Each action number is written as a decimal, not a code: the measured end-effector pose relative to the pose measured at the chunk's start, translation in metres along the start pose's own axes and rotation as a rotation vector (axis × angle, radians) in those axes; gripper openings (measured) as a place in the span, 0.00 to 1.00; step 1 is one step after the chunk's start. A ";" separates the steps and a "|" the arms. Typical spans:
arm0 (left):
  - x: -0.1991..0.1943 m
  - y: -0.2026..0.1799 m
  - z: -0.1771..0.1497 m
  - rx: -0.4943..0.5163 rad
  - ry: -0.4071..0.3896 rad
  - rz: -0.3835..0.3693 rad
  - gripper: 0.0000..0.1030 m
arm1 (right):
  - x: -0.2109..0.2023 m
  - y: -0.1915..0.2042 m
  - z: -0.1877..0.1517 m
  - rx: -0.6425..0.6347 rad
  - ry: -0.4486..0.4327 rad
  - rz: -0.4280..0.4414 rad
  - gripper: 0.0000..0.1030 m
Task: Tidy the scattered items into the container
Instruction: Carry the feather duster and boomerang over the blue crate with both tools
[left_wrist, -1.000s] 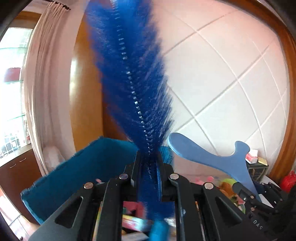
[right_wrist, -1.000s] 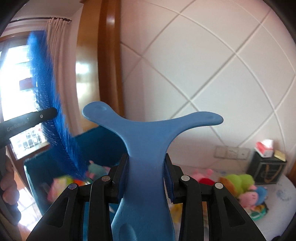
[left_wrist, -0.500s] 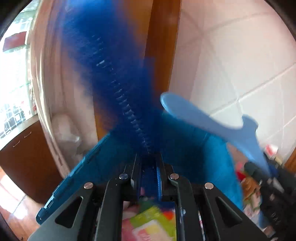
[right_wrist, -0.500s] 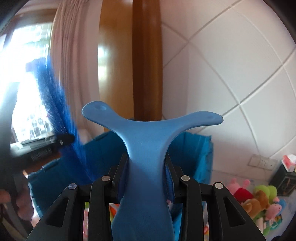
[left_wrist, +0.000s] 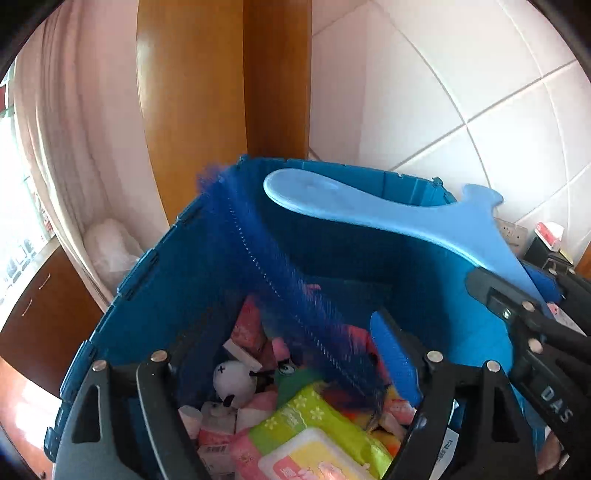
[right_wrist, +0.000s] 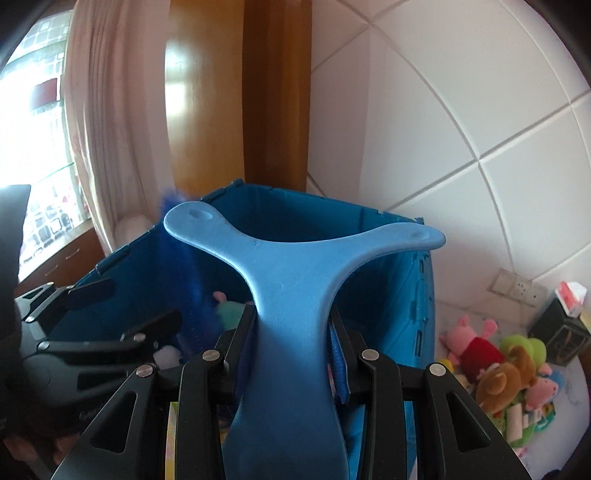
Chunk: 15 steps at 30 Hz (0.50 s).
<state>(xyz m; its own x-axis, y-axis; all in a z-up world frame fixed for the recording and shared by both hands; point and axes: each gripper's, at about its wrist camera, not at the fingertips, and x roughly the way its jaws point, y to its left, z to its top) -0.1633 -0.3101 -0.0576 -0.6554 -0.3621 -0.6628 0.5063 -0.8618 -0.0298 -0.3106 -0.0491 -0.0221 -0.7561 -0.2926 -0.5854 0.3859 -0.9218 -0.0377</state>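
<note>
blue bin (left_wrist: 155, 280) already holds many items; left gripper (left_wrist: 284, 373) gapes wide, brush (left_wrist: 266, 266) inside; right gripper (right_wrist: 291, 354) clamps the blue hanger (right_wrist: 295, 266); plush toys (right_wrist: 495, 369) remain outside

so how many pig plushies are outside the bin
2. The pig in a red dress lies at the toy pile's left edge, near the blue bin. The second pig is lower right, beside the brown bear. More may be buried.
</note>
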 end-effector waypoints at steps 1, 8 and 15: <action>-0.001 0.001 -0.003 0.000 0.009 0.007 0.80 | 0.001 0.002 0.000 -0.008 0.001 0.005 0.34; -0.006 0.017 -0.025 -0.047 0.037 0.020 0.80 | 0.024 0.029 0.007 -0.081 0.027 0.054 0.34; -0.015 0.027 -0.023 -0.071 0.026 0.033 0.80 | 0.024 0.047 0.007 -0.095 0.032 0.064 0.44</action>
<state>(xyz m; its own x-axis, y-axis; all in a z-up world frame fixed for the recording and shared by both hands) -0.1269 -0.3200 -0.0660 -0.6238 -0.3797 -0.6831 0.5664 -0.8219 -0.0604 -0.3144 -0.1013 -0.0327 -0.7116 -0.3404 -0.6146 0.4823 -0.8728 -0.0749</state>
